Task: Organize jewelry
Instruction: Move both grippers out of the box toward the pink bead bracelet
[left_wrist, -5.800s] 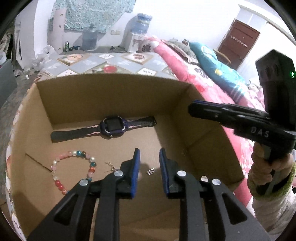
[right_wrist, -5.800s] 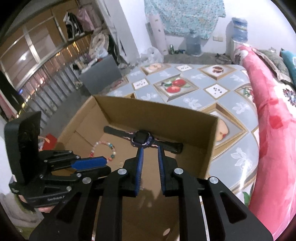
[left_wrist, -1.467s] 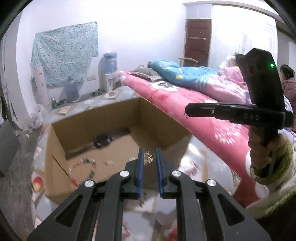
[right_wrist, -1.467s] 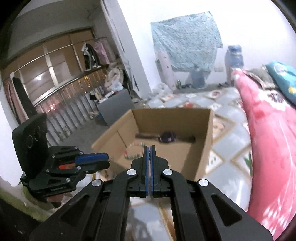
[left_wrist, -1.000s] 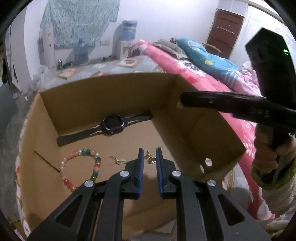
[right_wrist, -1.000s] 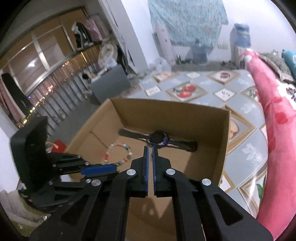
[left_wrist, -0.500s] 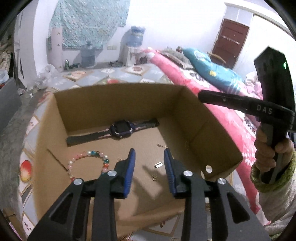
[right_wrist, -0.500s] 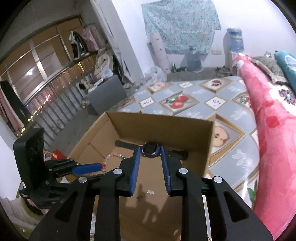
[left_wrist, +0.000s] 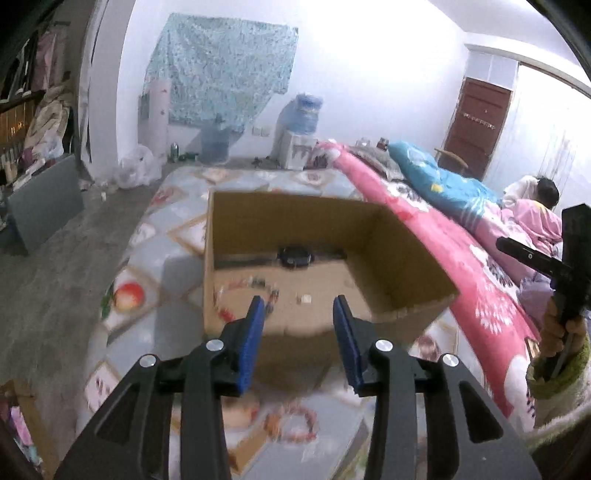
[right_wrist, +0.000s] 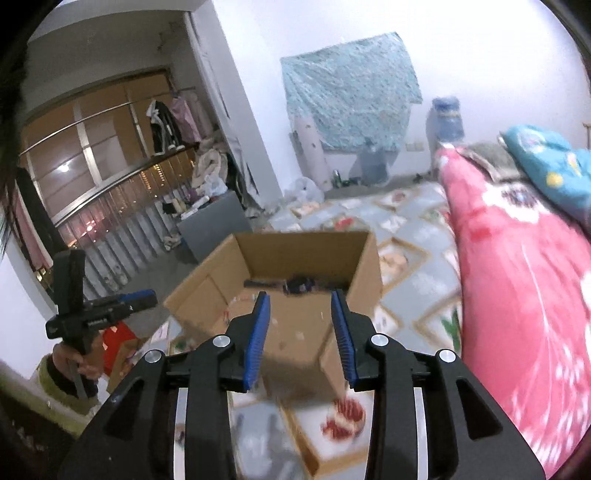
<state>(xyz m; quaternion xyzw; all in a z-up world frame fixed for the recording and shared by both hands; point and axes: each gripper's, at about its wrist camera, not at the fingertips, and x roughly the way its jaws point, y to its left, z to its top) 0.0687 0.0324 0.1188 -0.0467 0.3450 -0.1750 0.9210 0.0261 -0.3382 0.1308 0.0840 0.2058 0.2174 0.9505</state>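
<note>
1. While both tools hang back from the cardboard box (left_wrist: 295, 229), the left hand-held gripper (left_wrist: 298, 314) has its blue pads apart and opening, with nothing between them; the right hand-held gripper (right_wrist: 300, 306) is likewise apart, opening and empty.
2. The jewelry lies on the box floor, ahead of and below both: a watch (left_wrist: 293, 255) at the far wall, its strap running left to right, a bead bracelet (left_wrist: 251, 288) nearer and to the left, and a small pale piece (left_wrist: 304, 299) near the middle.
3. Neither hand looks clearly nearer; the left seems more centred on the opening.
4. Any reach must clear the near wall; inside, the right part of the floor looks bare.
5. The bed (left_wrist: 424, 236) crowds the box's right side; the patterned floor mat (left_wrist: 177, 229) leaves room on the left.
</note>
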